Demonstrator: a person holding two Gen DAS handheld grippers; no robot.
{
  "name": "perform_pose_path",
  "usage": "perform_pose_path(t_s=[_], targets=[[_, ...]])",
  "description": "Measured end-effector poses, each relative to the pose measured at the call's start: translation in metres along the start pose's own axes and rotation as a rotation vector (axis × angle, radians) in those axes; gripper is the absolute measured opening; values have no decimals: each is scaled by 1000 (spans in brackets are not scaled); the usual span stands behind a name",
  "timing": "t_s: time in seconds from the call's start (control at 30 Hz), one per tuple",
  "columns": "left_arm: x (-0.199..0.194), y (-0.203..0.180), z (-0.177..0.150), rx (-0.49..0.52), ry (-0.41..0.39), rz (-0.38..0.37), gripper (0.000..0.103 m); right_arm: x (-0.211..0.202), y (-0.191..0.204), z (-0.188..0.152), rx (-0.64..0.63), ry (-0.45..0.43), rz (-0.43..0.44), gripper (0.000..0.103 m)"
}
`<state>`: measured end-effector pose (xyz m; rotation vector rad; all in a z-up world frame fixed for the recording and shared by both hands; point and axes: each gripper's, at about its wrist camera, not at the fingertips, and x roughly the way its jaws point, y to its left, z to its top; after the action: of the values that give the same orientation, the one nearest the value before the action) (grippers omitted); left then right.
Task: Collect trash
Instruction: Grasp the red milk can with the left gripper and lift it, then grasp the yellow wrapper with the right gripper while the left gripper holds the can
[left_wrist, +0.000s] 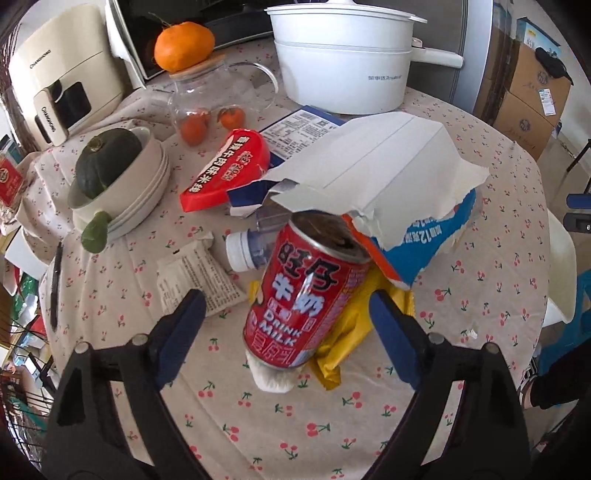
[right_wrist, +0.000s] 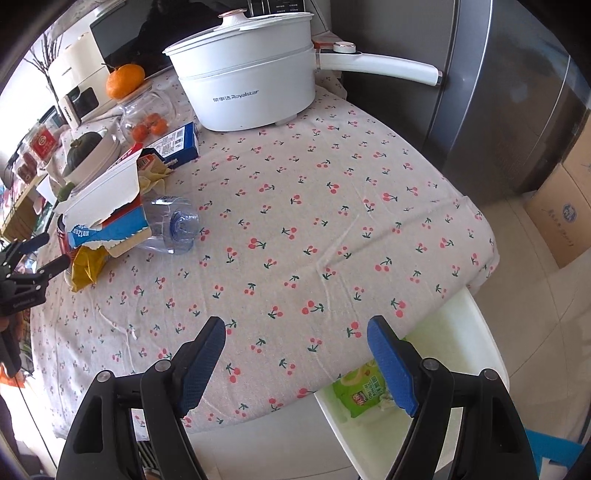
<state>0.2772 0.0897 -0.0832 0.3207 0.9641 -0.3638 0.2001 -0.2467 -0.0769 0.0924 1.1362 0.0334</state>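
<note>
A red milk-drink can (left_wrist: 306, 295) stands tilted in a trash pile, between the open fingers of my left gripper (left_wrist: 286, 306) without touching them. It leans on a yellow wrapper (left_wrist: 351, 325) and a torn white and blue carton (left_wrist: 388, 166). A clear plastic bottle (left_wrist: 247, 249) lies behind it, and also shows in the right wrist view (right_wrist: 173, 225). A red packet (left_wrist: 229, 166) and a paper sachet (left_wrist: 192, 280) lie nearby. My right gripper (right_wrist: 295, 343) is open and empty over the table's near edge, above a white bin (right_wrist: 461, 354) that holds a green wrapper (right_wrist: 360, 393).
A white electric pot (left_wrist: 343, 59) stands at the back of the cherry-print tablecloth (right_wrist: 314, 221). A glass jar (left_wrist: 207, 96) with an orange on it, stacked bowls with a green squash (left_wrist: 110, 166) and a blue box (right_wrist: 177, 144) stand left. Cardboard boxes (left_wrist: 532, 88) are on the right.
</note>
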Motion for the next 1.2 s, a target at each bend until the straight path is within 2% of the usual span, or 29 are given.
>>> perform_pose_path(t_s=[0.13, 0.2, 0.4, 0.73, 0.9, 1.07, 1.2], targets=[[8, -1, 5, -9, -12, -69, 86, 0, -2, 0, -5, 4, 4, 81], [12, -2, 5, -44, -4, -110, 71, 0, -3, 0, -6, 4, 1, 81], [8, -10, -3, -161, 31, -159, 65, 0, -1, 0, 0, 7, 5, 81], [-40, -16, -26, -317, -9, -170, 59, -5, 30, -4, -25, -3, 75, 81], [-62, -15, -46, -409, -28, -144, 59, 2, 58, -3, -11, 2, 150, 81], [-88, -9, -65, -458, -72, -105, 59, 18, 100, -2, -7, 24, 244, 80], [-98, 1, -79, -481, -95, -84, 59, 35, 141, -2, 7, 41, 341, 71]])
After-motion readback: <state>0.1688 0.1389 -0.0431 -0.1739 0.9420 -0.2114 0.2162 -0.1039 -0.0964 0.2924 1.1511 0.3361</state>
